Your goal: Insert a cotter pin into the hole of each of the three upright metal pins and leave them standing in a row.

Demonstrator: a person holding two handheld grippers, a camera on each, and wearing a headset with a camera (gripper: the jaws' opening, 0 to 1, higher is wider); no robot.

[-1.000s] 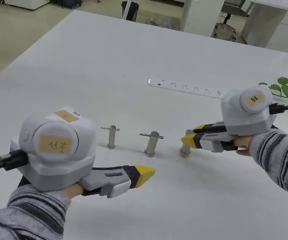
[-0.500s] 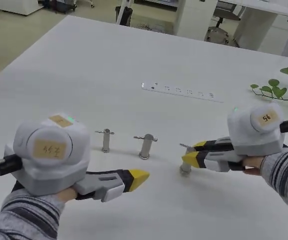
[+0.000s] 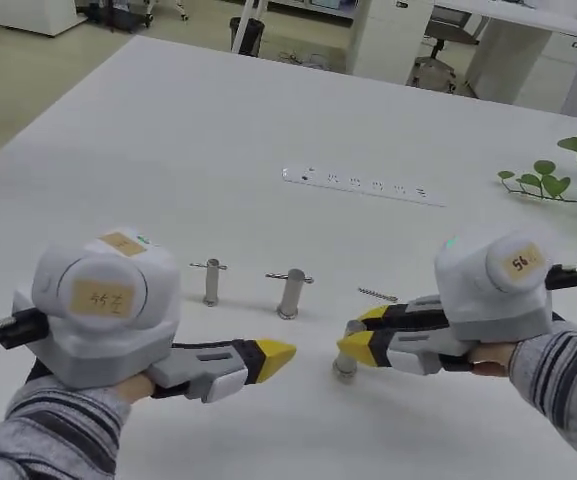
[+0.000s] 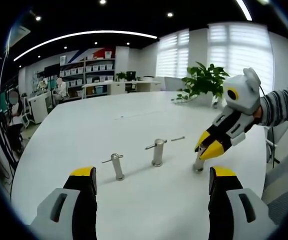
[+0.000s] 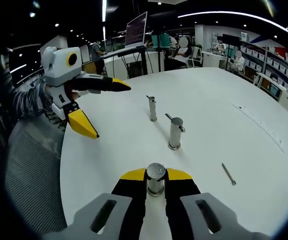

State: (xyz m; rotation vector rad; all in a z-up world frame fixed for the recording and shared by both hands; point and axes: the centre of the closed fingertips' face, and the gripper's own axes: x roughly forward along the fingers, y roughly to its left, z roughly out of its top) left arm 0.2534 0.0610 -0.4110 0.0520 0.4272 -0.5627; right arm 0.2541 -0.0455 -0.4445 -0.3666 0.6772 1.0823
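Two upright metal pins (image 3: 211, 282) (image 3: 290, 293) stand side by side, each with a cotter pin through its top. They also show in the left gripper view (image 4: 117, 166) (image 4: 157, 152) and the right gripper view (image 5: 152, 108) (image 5: 175, 132). My right gripper (image 3: 353, 335) (image 5: 155, 175) is shut on the third metal pin (image 3: 343, 365) (image 5: 155, 177) (image 4: 198, 164), which stands on the table nearer me than the row. A loose cotter pin (image 3: 376, 294) (image 5: 228, 174) lies flat behind it. My left gripper (image 3: 273, 352) (image 4: 148, 175) hovers open, nothing between its jaws.
A white power strip (image 3: 363, 186) lies across the table (image 3: 168, 130) behind the pins. Plant leaves (image 3: 558, 180) reach in at the right edge. Office desks and chairs stand beyond the far table edge.
My right gripper has dragged the third metal pin nearer and leftward, away from the row. The loose cotter pin now lies uncovered on the table. The left gripper has barely moved.
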